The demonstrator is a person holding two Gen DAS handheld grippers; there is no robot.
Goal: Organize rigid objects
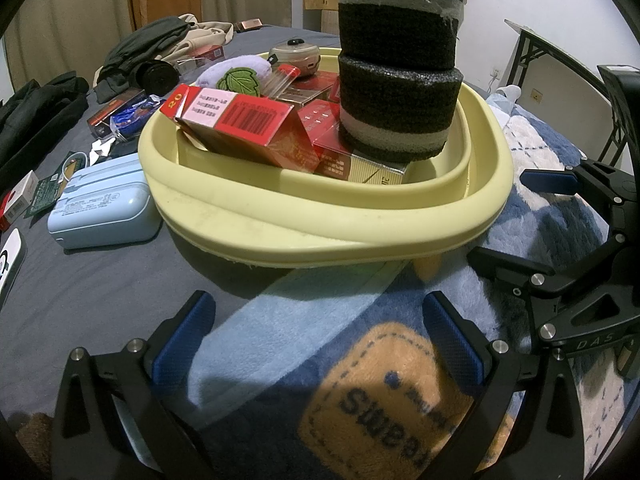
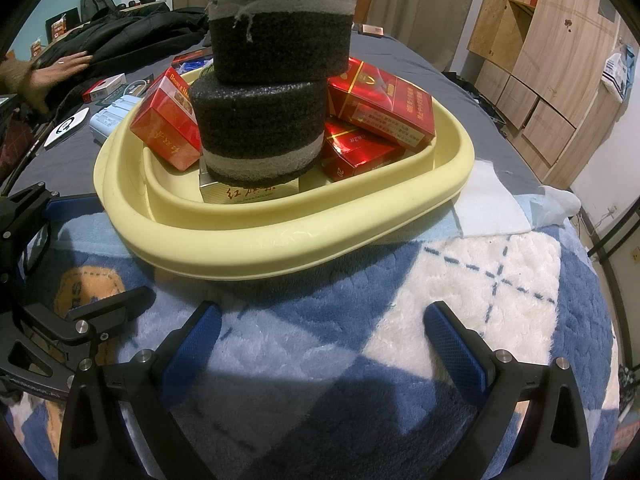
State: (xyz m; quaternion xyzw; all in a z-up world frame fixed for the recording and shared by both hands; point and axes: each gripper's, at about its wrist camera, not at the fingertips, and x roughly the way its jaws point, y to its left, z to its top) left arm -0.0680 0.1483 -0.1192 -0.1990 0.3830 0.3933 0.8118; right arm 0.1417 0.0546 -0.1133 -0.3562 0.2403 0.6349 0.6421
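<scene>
Both grippers, left [image 1: 316, 340] and right [image 2: 320, 340], hang spread and empty. Yellow basin [image 1: 320, 216] sits dead ahead of both, 2 foam cylinders [image 2: 268, 92] stacked upright inside. Light-blue case [image 1: 104, 208] lies nearer the left.

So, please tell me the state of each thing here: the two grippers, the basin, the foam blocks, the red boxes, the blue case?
Left gripper: open, empty.
Right gripper: open, empty.
Yellow basin: upright on the bed, filled.
Foam blocks: two stacked, upper one offset.
Red boxes: closed, piled tilted in the basin.
Blue case: closed, outside the basin.
</scene>
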